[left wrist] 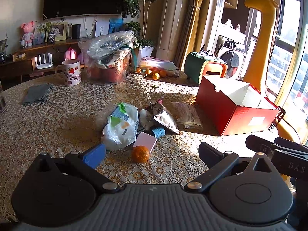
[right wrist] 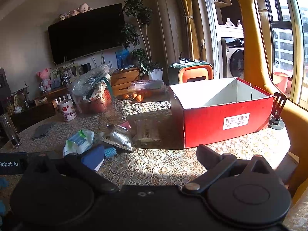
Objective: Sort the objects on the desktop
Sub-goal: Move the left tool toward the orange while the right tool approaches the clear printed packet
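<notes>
A pile lies mid-table: a white wipes pack (left wrist: 120,129), a silver snack bag (left wrist: 164,118), a clear wrapped packet (left wrist: 187,115), a pink box (left wrist: 145,142), a small blue tube (left wrist: 158,131) and a mandarin (left wrist: 140,154). A red cardboard box (left wrist: 234,105) stands open to the right. My left gripper (left wrist: 152,152) is open and empty, just before the mandarin. My right gripper (right wrist: 150,154) is open and empty above bare tablecloth, near the red box (right wrist: 227,121). The wipes pack (right wrist: 79,141) and snack bag (right wrist: 119,136) lie to its left.
A strawberry mug (left wrist: 71,72), a grey cloth (left wrist: 36,94), a plastic-covered bin (left wrist: 109,61) and loose oranges (left wrist: 156,74) sit at the table's far side. A dark glass (right wrist: 9,130) stands left. A phone stand (right wrist: 277,113) sits beside the box. A yellow giraffe (left wrist: 263,38) stands behind.
</notes>
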`<state>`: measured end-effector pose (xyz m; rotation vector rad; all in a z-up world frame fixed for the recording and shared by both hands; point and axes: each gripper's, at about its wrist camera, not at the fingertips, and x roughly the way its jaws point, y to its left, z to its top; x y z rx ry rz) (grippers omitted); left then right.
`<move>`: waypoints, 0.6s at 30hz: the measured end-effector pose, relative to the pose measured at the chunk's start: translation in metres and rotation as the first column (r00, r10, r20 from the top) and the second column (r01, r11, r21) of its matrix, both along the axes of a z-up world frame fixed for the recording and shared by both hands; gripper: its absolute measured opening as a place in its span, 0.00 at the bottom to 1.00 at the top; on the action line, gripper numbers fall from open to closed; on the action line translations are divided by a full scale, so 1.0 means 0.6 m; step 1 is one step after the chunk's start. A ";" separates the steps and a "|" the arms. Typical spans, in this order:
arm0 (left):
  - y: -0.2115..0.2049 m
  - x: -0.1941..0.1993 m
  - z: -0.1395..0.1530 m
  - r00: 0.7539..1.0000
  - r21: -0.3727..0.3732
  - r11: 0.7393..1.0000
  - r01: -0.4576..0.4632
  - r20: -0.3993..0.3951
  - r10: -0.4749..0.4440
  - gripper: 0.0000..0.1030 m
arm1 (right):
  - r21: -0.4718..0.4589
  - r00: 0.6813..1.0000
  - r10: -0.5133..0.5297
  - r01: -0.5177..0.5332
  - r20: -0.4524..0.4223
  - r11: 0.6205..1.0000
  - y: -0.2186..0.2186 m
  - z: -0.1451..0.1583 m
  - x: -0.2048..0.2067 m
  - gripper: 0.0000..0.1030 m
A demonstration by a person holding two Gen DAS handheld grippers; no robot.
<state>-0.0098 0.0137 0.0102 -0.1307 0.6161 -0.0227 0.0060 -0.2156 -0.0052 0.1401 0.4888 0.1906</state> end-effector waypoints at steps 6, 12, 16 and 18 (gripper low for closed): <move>0.004 0.011 -0.012 1.000 0.009 1.000 -0.002 -0.021 0.003 1.00 | -0.007 0.999 0.043 -0.043 0.007 0.999 0.009 -0.005 0.018 0.99; -0.004 0.031 -0.040 0.998 0.071 0.996 0.047 -0.036 -0.045 1.00 | -0.030 0.997 0.080 -0.080 -0.008 0.996 0.021 -0.017 0.048 0.98; -0.007 0.043 -0.061 0.997 0.087 0.994 0.067 -0.047 -0.063 1.00 | -0.041 0.995 0.098 -0.099 -0.023 0.994 0.029 -0.028 0.077 0.98; -0.007 0.051 -0.071 0.997 0.096 0.993 0.068 -0.053 -0.063 1.00 | -0.049 0.994 0.102 -0.103 -0.028 0.993 0.033 -0.033 0.092 0.98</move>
